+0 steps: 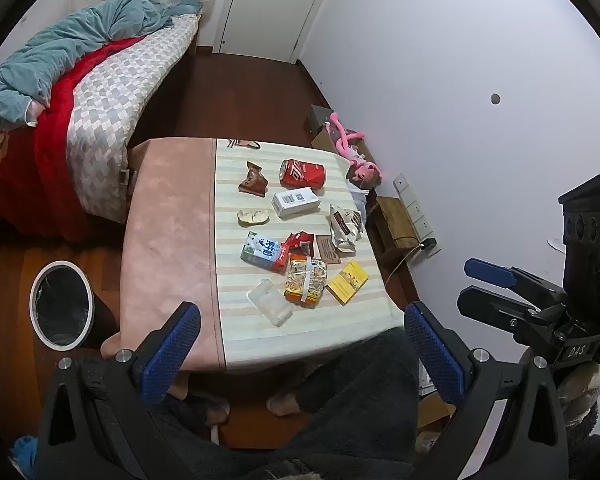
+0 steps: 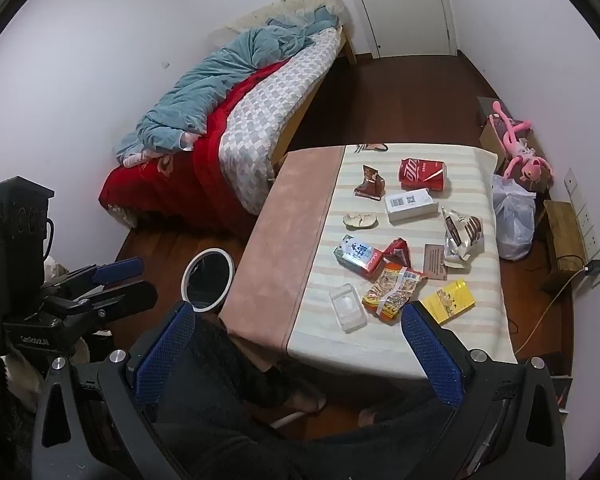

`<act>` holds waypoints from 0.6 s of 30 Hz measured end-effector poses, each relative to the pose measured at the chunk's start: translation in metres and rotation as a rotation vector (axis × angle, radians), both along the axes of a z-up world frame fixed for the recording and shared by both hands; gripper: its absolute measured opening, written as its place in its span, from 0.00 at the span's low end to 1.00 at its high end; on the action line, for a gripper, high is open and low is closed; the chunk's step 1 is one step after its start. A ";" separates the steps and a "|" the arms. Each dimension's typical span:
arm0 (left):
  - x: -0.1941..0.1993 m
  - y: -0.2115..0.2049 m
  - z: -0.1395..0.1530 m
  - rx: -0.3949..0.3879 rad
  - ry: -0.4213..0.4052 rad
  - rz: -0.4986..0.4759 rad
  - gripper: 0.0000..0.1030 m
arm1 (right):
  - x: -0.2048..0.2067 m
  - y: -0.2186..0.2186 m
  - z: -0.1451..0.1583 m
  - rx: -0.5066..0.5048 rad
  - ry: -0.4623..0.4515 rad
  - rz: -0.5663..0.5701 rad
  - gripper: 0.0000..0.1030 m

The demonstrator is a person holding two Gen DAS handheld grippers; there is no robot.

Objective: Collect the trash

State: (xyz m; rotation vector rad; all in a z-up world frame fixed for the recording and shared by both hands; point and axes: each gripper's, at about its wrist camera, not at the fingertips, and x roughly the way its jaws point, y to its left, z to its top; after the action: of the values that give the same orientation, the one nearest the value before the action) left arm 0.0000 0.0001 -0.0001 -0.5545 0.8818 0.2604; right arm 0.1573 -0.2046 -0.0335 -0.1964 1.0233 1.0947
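Observation:
Trash lies on a small table (image 1: 168,240) (image 2: 284,240): a red can (image 1: 302,174) (image 2: 422,174), a white box (image 1: 296,201) (image 2: 410,204), a brown wrapper (image 1: 253,184), a milk carton (image 1: 262,255) (image 2: 358,257), an orange snack bag (image 1: 305,283) (image 2: 392,289), a yellow packet (image 1: 347,282) (image 2: 447,299), a clear plastic tray (image 1: 269,302) (image 2: 347,307) and a silver bag (image 1: 345,227) (image 2: 462,236). A white-rimmed bin (image 1: 62,304) (image 2: 207,274) stands on the floor left of the table. My left gripper (image 1: 300,354) and right gripper (image 2: 296,354) are open, empty, held above the table's near edge.
A bed (image 1: 100,92) (image 2: 240,120) with blue and red covers stands to the left. A pink plush toy (image 1: 350,148), a white plastic bag (image 2: 514,220) and wooden boxes (image 1: 396,220) line the right wall. My legs and feet are below the grippers.

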 end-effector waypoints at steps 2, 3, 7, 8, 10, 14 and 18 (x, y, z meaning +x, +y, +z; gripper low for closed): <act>0.000 0.000 0.000 0.002 0.001 -0.001 1.00 | 0.001 0.001 0.001 0.003 0.003 0.003 1.00; 0.000 -0.001 0.000 0.001 0.000 -0.003 1.00 | 0.001 0.002 0.002 0.004 0.005 0.004 1.00; 0.000 -0.003 -0.010 -0.003 0.001 -0.005 1.00 | -0.001 0.006 0.004 0.004 0.000 0.003 1.00; 0.000 -0.004 -0.011 -0.003 0.000 -0.006 1.00 | -0.001 0.006 0.004 0.004 0.002 0.003 1.00; 0.001 -0.002 -0.009 -0.006 0.001 0.000 1.00 | -0.002 0.007 0.005 0.004 0.004 0.003 1.00; 0.002 -0.004 -0.012 -0.008 0.001 -0.001 1.00 | 0.002 0.007 -0.002 0.003 0.003 0.004 1.00; 0.003 -0.005 -0.014 -0.009 0.002 0.002 1.00 | 0.002 0.007 -0.002 0.001 0.002 0.005 1.00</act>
State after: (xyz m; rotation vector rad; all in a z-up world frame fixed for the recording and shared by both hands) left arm 0.0031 -0.0046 -0.0143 -0.5633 0.8843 0.2590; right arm 0.1594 -0.1979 -0.0360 -0.1972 1.0248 1.1005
